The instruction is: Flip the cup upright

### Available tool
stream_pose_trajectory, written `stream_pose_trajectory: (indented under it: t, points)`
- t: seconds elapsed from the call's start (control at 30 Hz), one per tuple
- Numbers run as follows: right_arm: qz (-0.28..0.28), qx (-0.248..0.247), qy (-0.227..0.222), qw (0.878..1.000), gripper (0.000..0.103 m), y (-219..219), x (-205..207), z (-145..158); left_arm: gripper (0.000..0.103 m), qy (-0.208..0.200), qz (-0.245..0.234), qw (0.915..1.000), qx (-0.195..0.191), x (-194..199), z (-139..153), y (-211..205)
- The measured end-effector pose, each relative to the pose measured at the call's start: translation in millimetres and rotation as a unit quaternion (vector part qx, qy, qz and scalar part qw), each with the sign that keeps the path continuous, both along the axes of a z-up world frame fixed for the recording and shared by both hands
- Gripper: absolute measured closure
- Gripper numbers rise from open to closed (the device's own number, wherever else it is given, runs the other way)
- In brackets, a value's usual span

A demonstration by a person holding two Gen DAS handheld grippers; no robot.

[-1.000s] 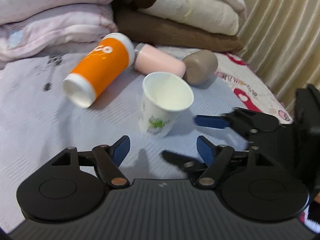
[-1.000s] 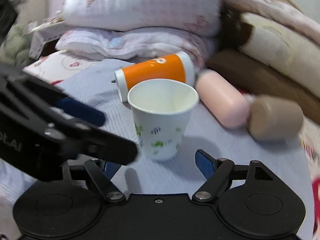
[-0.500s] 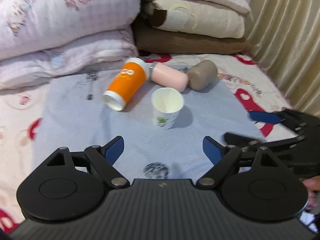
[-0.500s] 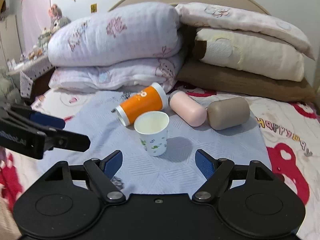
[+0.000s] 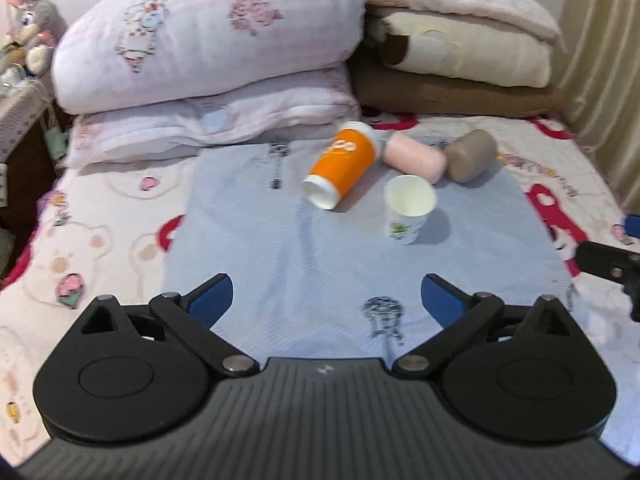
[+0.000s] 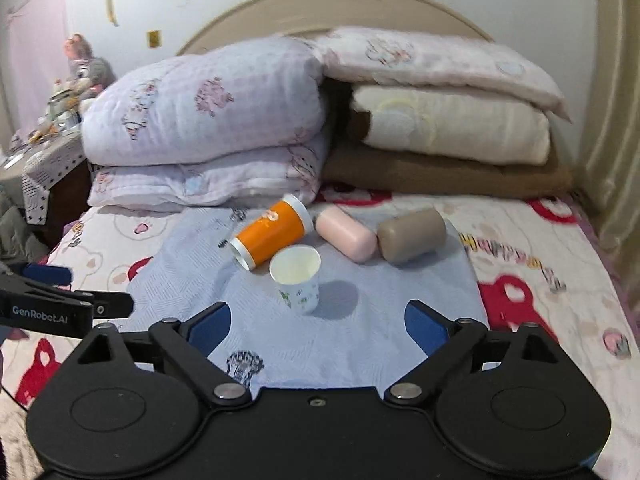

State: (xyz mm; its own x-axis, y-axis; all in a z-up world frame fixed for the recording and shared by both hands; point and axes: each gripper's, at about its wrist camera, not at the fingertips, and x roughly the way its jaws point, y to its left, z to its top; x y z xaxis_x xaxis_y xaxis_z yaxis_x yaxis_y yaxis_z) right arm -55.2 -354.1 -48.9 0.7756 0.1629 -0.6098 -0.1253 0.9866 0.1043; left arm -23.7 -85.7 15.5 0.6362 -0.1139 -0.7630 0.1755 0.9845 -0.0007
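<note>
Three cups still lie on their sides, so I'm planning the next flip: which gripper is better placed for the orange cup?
Left, probably. The orange cup lies nearly ahead of the open left gripper. From the open right gripper, the upright paper cup blocks the direct path.

We counted four containers on the blue cloth (image 6: 360, 344): one white paper cup (image 6: 297, 280) standing upright, and one orange tumbler (image 6: 270, 236), one pink bottle (image 6: 347, 238) and one taupe bottle (image 6: 412, 235) lying on their sides toward its far edge. At the head edge of the bed we counted two pink-print pillows (image 6: 208, 108) stacked at the left corner, and three folded covers (image 6: 452, 128) stacked toward the right corner.
</note>
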Motion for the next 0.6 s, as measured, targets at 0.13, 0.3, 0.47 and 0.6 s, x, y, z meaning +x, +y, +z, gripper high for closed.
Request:
stream_pose_trajectory:
  t: [0.13, 0.3, 0.47, 0.6]
  points:
    - [-0.007, -0.032, -0.001, 0.999, 0.006, 9, -4, 5, 0.000, 0.010, 0.007, 0.9999, 0.006, -2, 1, 5]
    - [-0.011, -0.016, 0.008, 1.000, 0.006, 10, -3, 8, 0.000, 0.028, 0.014, 0.9993, 0.023, 1, -7, 7]
    - [-0.015, -0.024, 0.013, 1.000, 0.006, 14, -4, 8, 0.000, 0.036, 0.020, 0.9990, 0.018, 3, -9, 13]
    - [-0.019, -0.026, 0.017, 0.999, 0.006, 15, -3, 8, 0.000, 0.037, 0.021, 0.9988, 0.023, 3, -9, 13]
